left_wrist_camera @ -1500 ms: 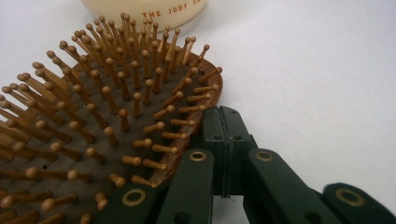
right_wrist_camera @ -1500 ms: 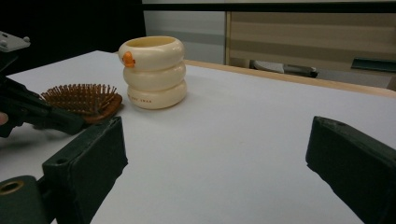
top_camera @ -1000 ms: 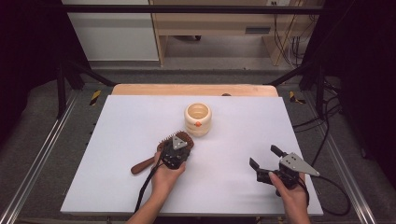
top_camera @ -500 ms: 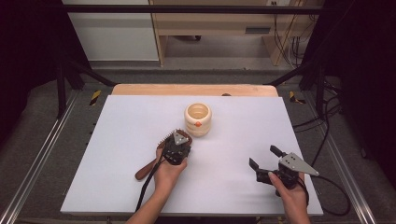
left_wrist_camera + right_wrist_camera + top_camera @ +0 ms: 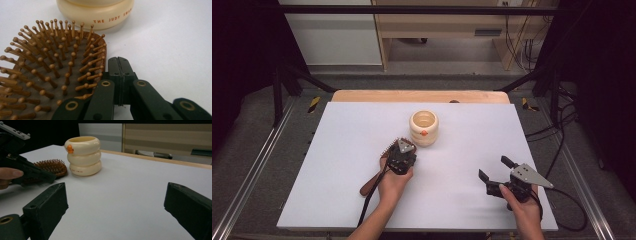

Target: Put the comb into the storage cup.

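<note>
Hairbrush (image 5: 384, 162): wooden paddle brush lying bristles-up on the white table (image 5: 337, 150), left of centre; its handle angles toward the near-left, its head points toward the cup. In the left gripper view its round-tipped wooden bristles (image 5: 50, 62) stand upright out of a dark pad.
Left gripper (image 5: 401, 156): held in the person's left hand (image 5: 393, 181), directly over the brush head in the high view. In its own view the two black jaws are pressed flat together with nothing between them, just beside the brush head's right edge; whether they touch the rim I cannot tell.
Cup (image 5: 424, 128): cream, ringed like three stacked doughnuts, upright just beyond the brush head, with a small orange knob on its side and orange lettering reading "THE JUDY SWAN" low on the wall (image 5: 112, 20).
Right gripper (image 5: 496, 174): in the person's right hand (image 5: 523, 210) near the table's near-right corner, well apart from brush and cup; jaws spread wide, gripping nothing, over bare table.
</note>
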`<state>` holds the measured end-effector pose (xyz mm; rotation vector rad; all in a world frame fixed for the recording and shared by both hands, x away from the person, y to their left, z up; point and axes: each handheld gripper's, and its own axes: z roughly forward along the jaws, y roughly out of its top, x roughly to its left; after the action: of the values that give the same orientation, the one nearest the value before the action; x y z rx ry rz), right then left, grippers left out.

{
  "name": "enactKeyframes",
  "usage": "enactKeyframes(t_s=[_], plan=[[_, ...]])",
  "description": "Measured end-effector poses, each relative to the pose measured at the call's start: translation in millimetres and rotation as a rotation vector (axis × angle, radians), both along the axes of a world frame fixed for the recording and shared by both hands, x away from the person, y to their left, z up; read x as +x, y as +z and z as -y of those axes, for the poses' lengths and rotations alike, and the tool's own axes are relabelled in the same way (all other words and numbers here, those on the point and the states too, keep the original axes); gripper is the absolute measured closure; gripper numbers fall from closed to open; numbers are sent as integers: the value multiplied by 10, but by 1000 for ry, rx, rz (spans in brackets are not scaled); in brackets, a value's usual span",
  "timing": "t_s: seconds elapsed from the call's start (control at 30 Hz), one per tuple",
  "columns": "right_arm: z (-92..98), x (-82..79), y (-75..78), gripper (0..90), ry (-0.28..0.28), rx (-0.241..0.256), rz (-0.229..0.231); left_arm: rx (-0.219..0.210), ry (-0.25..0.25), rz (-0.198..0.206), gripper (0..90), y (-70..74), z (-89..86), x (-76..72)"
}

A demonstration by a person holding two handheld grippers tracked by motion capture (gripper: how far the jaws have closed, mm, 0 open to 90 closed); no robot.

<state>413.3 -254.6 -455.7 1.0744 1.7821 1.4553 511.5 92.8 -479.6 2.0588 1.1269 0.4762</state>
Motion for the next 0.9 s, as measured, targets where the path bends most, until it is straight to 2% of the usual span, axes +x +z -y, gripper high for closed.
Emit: enactKeyframes(t_s=[0.3, 0.43, 0.53, 0.7, 0.9], plan=[[6, 0, -1, 51, 2, -2, 4, -3, 4, -1, 900, -4, 17, 5], [7, 2, -1, 51, 3, -3, 3, -14, -14, 4, 900, 29, 26, -36], [5, 3, -2, 51, 2, -3, 3, -28, -30, 15, 900, 92, 22, -97], [-14, 1, -4, 51, 7, -11, 0, -27, -44, 73, 900, 264, -77, -239], [-29, 9, -6, 50, 9, -18, -1, -25, -58, 93, 900, 388, -229, -357]])
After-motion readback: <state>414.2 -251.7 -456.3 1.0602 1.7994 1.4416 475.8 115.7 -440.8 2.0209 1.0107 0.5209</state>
